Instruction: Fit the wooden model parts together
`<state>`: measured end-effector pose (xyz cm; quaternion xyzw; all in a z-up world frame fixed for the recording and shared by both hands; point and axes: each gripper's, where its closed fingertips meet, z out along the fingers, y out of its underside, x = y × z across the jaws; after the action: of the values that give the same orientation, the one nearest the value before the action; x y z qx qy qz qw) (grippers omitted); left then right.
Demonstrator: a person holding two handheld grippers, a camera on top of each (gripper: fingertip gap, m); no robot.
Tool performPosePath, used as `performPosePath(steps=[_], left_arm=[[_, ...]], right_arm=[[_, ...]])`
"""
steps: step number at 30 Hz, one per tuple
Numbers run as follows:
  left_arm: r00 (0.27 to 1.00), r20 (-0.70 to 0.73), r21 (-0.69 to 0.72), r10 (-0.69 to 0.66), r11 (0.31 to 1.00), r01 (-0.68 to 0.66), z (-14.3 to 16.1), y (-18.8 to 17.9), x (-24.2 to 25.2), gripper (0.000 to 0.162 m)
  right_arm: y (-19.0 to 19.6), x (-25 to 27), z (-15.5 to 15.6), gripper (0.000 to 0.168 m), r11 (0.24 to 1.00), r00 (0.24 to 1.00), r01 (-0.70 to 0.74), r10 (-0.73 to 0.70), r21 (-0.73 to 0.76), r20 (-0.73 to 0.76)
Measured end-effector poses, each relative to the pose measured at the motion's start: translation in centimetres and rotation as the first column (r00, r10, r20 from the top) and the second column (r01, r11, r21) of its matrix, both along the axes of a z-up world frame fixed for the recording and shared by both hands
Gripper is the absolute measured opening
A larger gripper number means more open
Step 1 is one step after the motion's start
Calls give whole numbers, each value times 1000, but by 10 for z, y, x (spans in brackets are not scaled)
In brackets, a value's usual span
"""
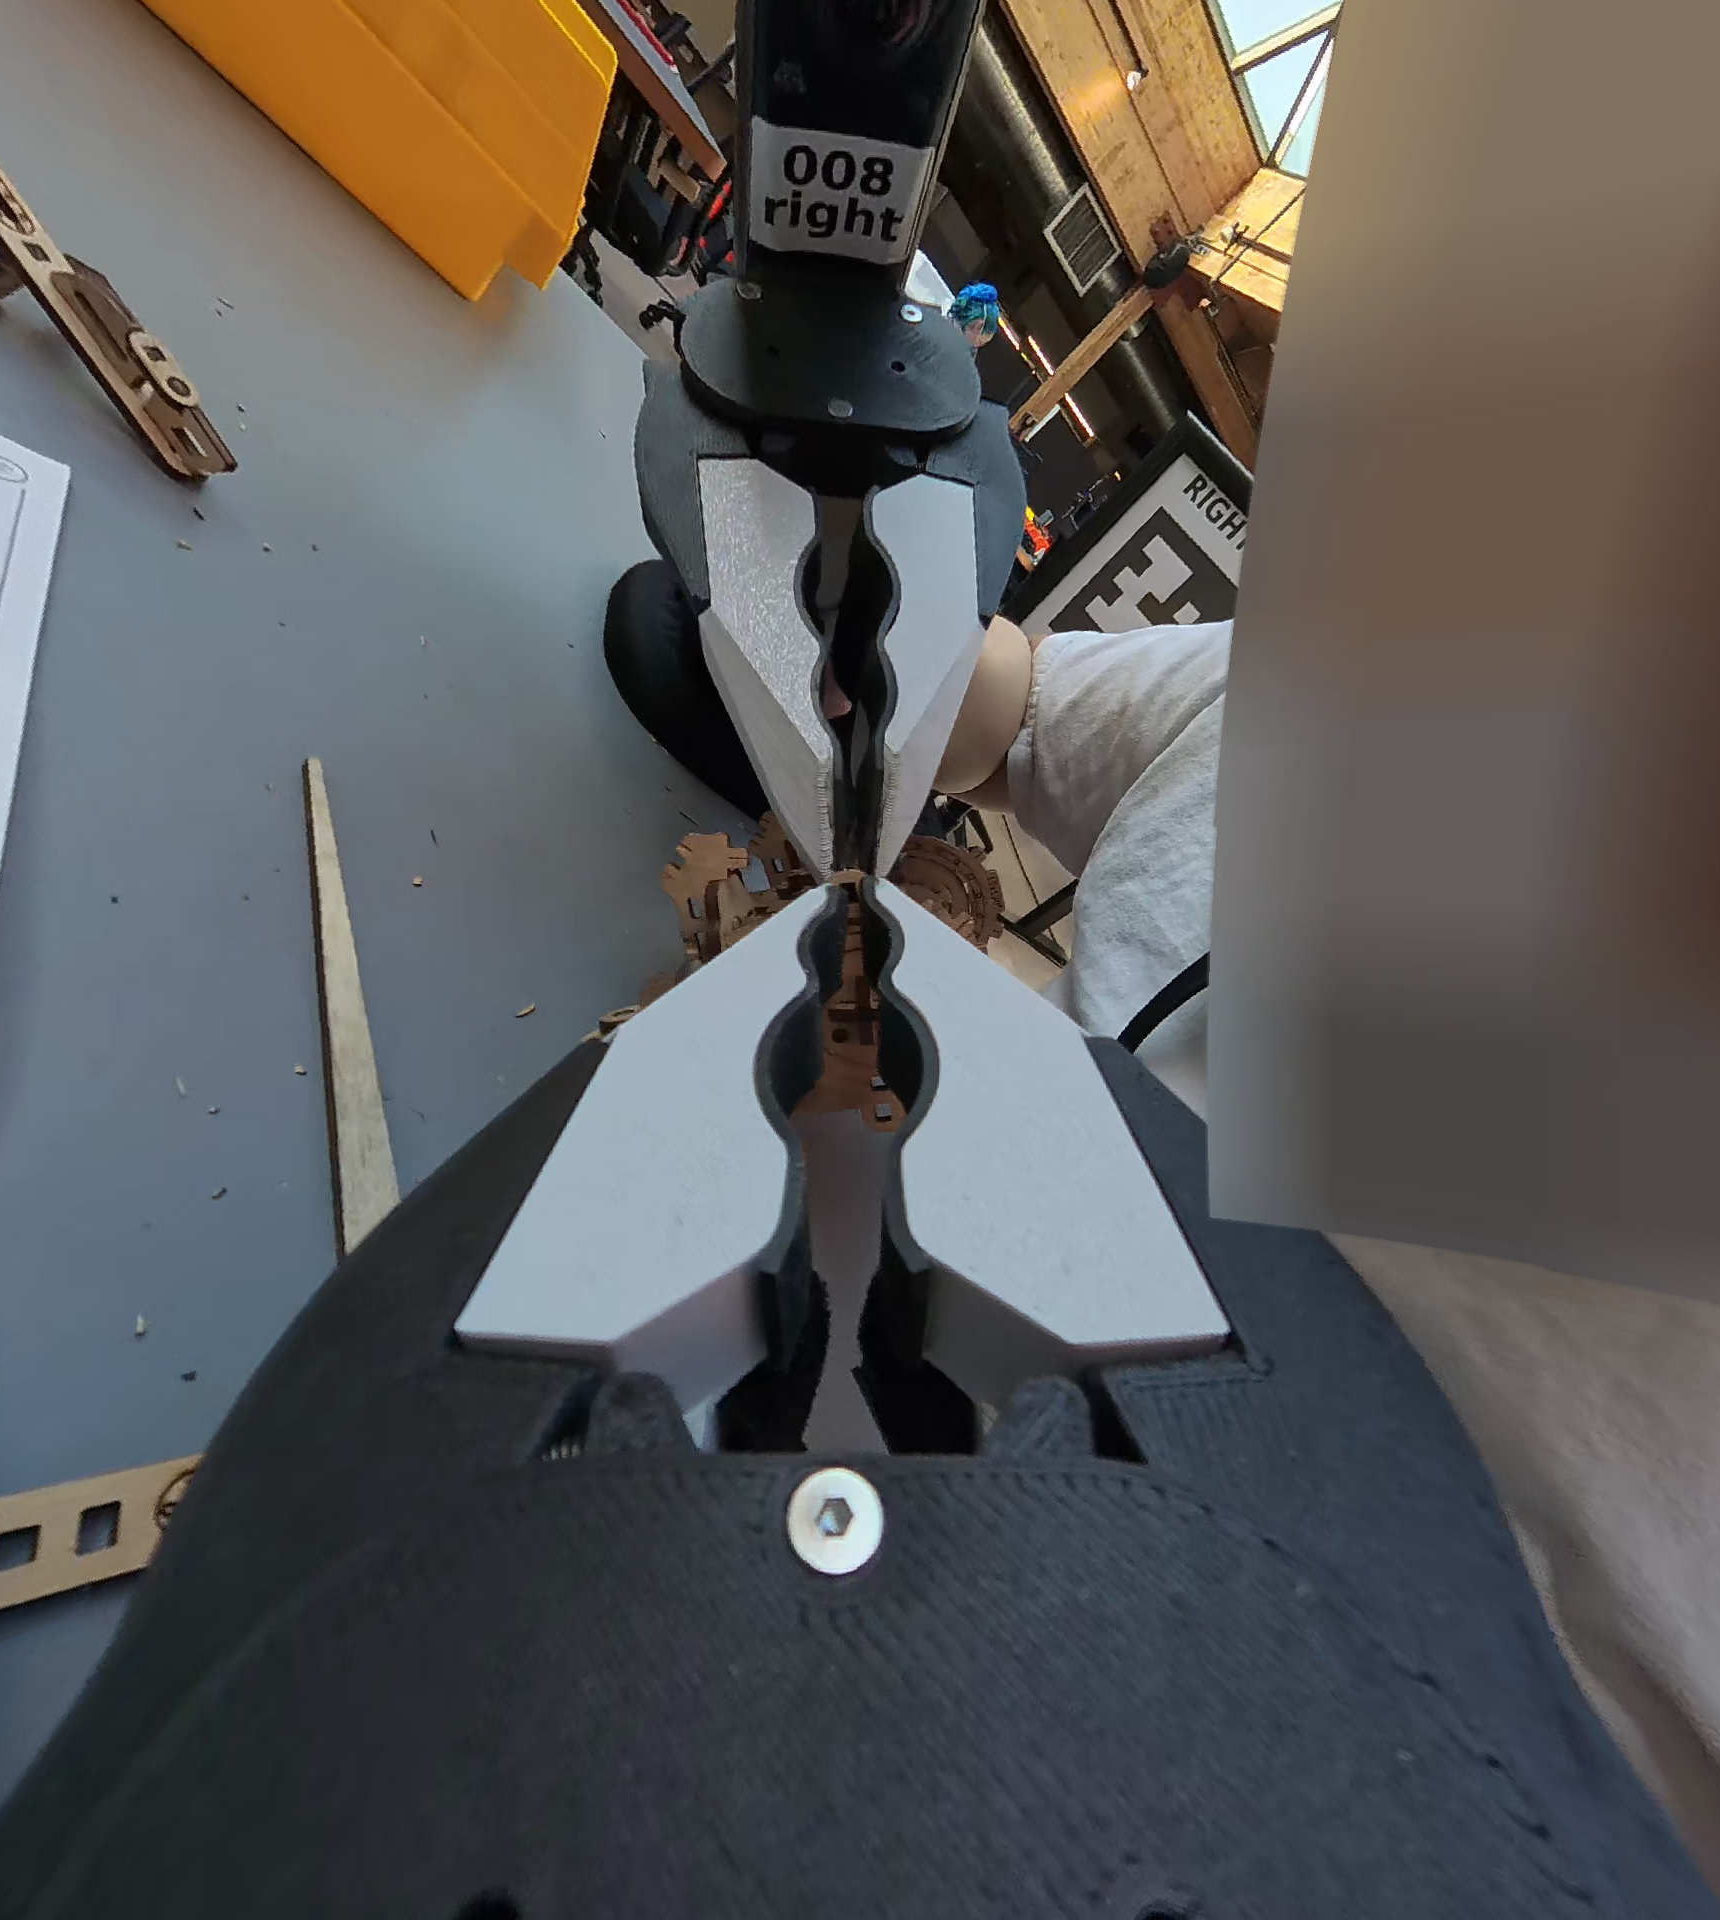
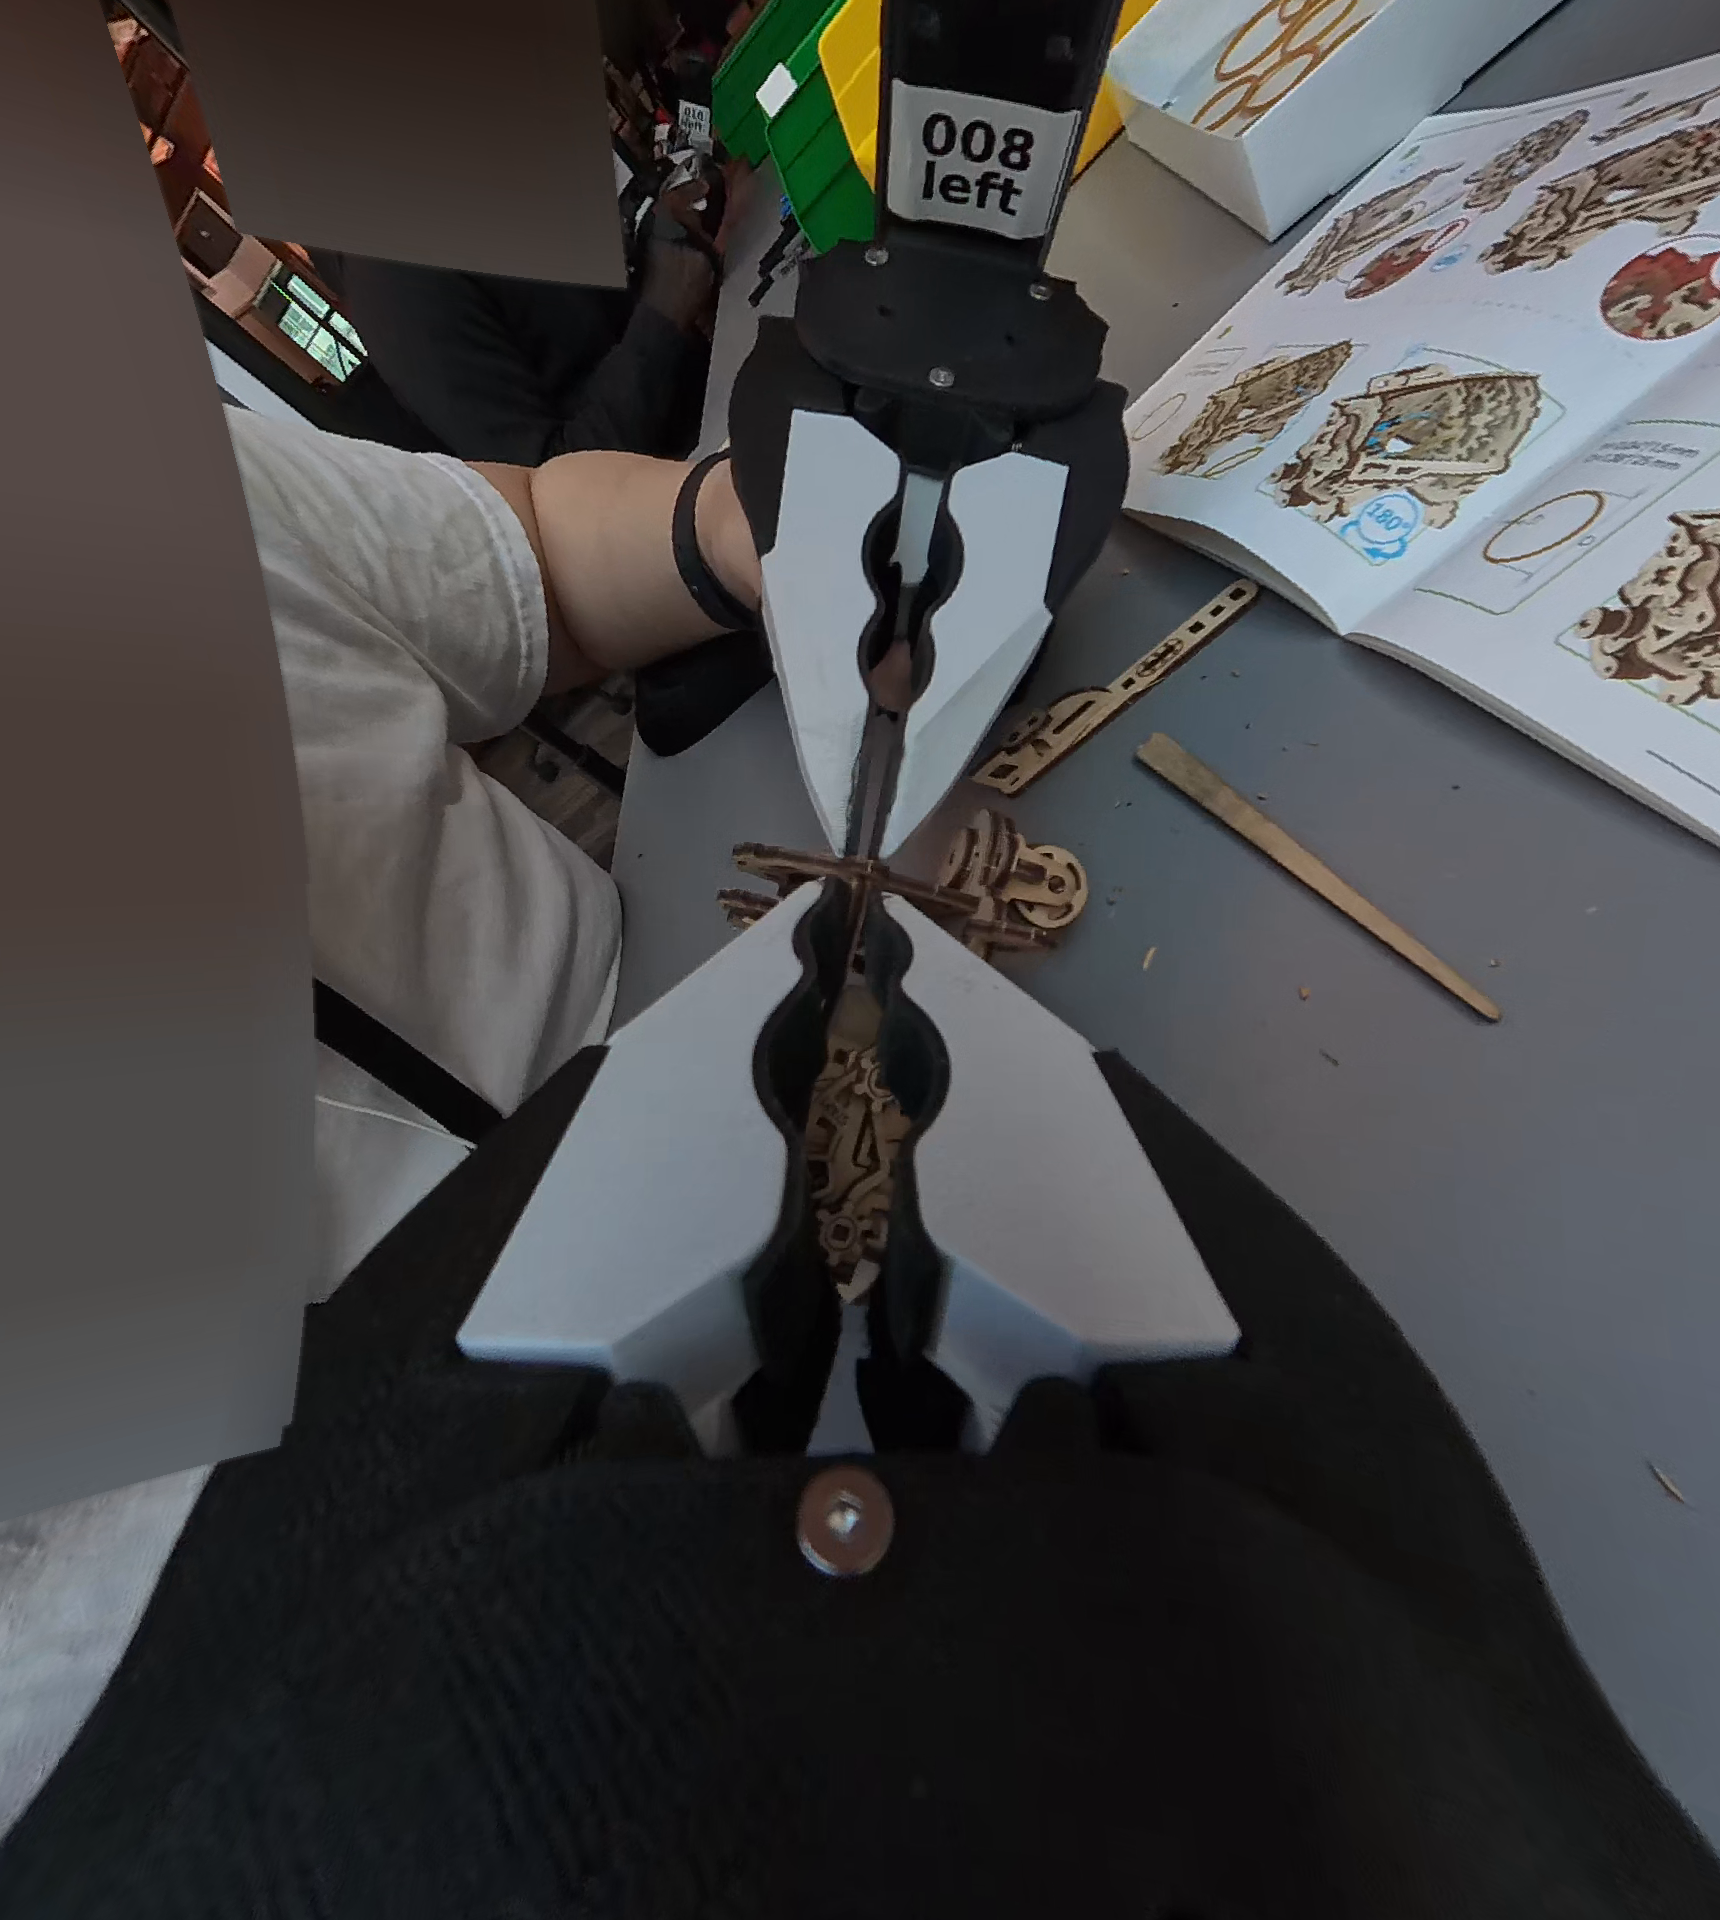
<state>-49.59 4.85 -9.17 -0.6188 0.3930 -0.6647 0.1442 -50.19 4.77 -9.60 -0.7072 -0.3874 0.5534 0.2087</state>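
Note:
My left gripper is shut on a flat wooden part with small square holes, seen between its fingers. My right gripper is shut on a wooden part with gear-like cutouts. The two grippers meet tip to tip above the grey table; the right gripper comes in from the top of the left wrist view, and the left gripper from the top of the right wrist view. The two parts cross at the tips, one seen edge-on. A small wooden gear assembly lies on the table just behind.
An open instruction booklet lies to the right, with a tapered wooden stick and a slotted wooden strip beside it. Another slotted strip and a yellow bin show in the left wrist view. A person's white sleeve is close by. Both grippers' tips are close together, under 4 cm apart.

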Motion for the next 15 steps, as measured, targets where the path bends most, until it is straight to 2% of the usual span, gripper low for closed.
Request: performPosePath(steps=[15], left_arm=[[1000,-16,-29,21,999,-21,-4,0,2,0]], right_arm=[[1,1,-3,0,998,1000,1,-2,57,15]])
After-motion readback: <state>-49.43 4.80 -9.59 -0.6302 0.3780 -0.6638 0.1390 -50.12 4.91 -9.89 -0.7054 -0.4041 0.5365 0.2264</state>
